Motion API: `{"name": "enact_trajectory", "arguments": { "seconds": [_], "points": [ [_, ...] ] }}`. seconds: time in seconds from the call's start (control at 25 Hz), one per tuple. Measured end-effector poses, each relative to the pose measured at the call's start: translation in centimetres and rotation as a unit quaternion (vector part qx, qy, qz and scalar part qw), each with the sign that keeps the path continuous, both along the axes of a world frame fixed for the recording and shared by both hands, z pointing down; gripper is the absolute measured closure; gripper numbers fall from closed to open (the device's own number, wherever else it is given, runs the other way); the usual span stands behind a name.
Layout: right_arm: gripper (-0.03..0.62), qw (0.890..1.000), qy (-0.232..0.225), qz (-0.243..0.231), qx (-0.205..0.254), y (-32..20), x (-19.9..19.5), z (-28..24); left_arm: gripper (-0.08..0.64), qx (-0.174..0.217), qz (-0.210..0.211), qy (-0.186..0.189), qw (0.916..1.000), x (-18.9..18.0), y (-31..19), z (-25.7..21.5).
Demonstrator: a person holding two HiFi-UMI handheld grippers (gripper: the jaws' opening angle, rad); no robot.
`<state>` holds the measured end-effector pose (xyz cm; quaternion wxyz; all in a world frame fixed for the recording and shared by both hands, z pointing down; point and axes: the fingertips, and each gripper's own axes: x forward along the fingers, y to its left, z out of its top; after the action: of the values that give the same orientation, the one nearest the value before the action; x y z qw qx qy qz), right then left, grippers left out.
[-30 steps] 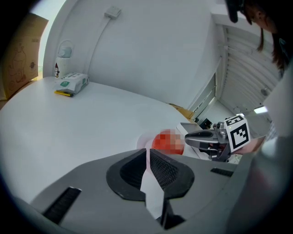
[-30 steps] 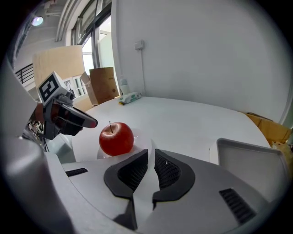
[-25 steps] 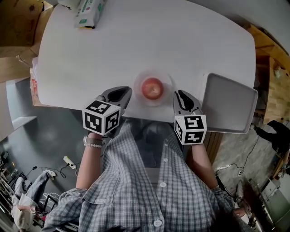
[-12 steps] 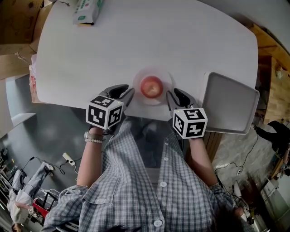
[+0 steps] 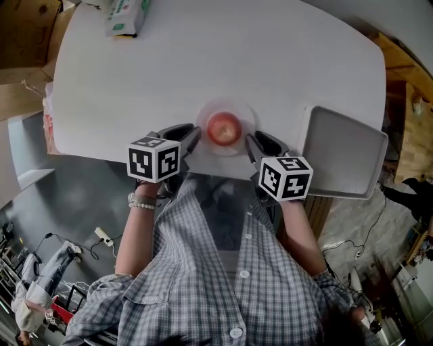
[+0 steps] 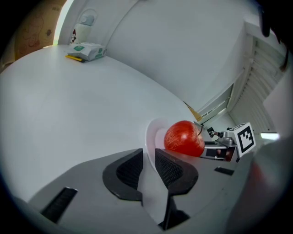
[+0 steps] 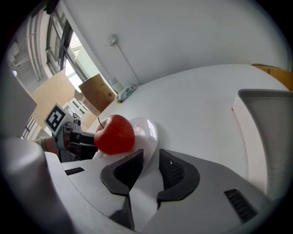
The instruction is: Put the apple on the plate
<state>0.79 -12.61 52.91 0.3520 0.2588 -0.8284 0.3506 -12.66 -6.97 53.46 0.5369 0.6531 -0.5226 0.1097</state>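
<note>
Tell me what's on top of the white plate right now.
A red apple sits on the plate, and nothing else shows on it. Only the plate's rim is visible around the apple; the middle beneath it is covered, so that part can't be seen.

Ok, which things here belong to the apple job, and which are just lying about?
Job:
- apple
- white plate, which the apple sits on

Lying about:
- grey tray, at the table's right edge
- green packet, at the far left corner
</note>
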Motion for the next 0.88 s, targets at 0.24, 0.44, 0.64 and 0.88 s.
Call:
{"name": "enact_trajectory", "arguments": {
  "seconds": [0.24,0.44,0.64,0.88],
  "points": [
    [0.503,0.999,-0.018,0.039,-0.028,-0.7,0.2,0.0,0.483,0.001,0.006,-0.006,1.0,0.3,-0.4,0.0],
    [0.503,0.999,-0.021,0.037,-0.033,-1.0,0.0,0.1,0.489,0.0,0.003,0.006,1.0,0.2,-0.4,0.2],
    [0.503,0.997,-0.026,0.041,-0.059,-0.9,-0.4,0.3,0.5,-0.009,-0.012,0.04,0.9991,0.2,-0.8,0.2],
    [0.526,0.992,-0.037,0.07,-0.099,-0.8,-0.1,0.3,0.514,-0.026,-0.039,0.084,0.9954,0.2,-1.2,0.1]
  ]
}}
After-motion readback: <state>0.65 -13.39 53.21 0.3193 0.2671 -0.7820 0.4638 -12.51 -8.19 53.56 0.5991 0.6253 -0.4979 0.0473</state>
